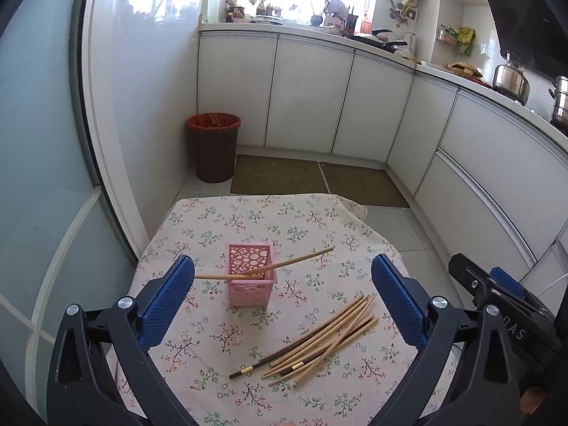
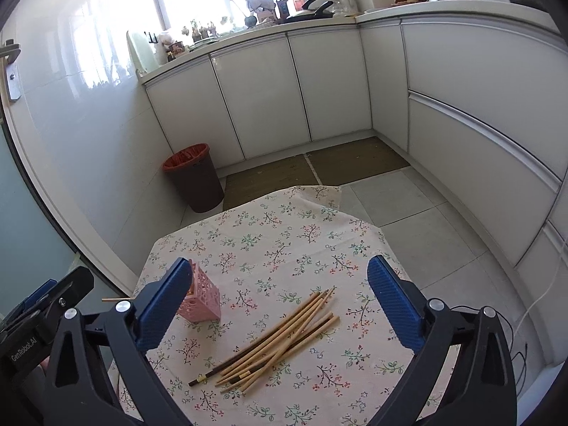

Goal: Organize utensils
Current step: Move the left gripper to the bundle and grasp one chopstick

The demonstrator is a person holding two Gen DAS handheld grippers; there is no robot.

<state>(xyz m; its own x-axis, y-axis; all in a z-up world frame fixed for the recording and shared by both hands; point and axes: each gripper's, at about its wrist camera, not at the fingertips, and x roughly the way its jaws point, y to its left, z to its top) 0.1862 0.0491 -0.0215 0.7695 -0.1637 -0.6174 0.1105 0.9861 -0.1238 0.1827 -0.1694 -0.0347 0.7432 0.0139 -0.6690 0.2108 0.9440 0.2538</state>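
Note:
A small pink perforated basket (image 1: 251, 277) stands on the floral tablecloth (image 1: 248, 220). Chopsticks (image 1: 269, 268) lie across its rim, tips sticking out both sides. A pile of several wooden and dark chopsticks (image 1: 319, 340) lies to the basket's right. My left gripper (image 1: 282, 293) is open and empty, hovering in front of the basket. In the right wrist view the pile (image 2: 280, 337) lies between my open, empty right gripper's (image 2: 278, 300) fingers, and the basket (image 2: 200, 296) is partly hidden behind the left finger (image 2: 163, 305).
A brown bin with a red liner (image 1: 213, 145) stands on the floor beyond the table. White cabinets (image 1: 309, 92) line the back and right. The right gripper's body (image 1: 497, 298) shows at the left view's right edge.

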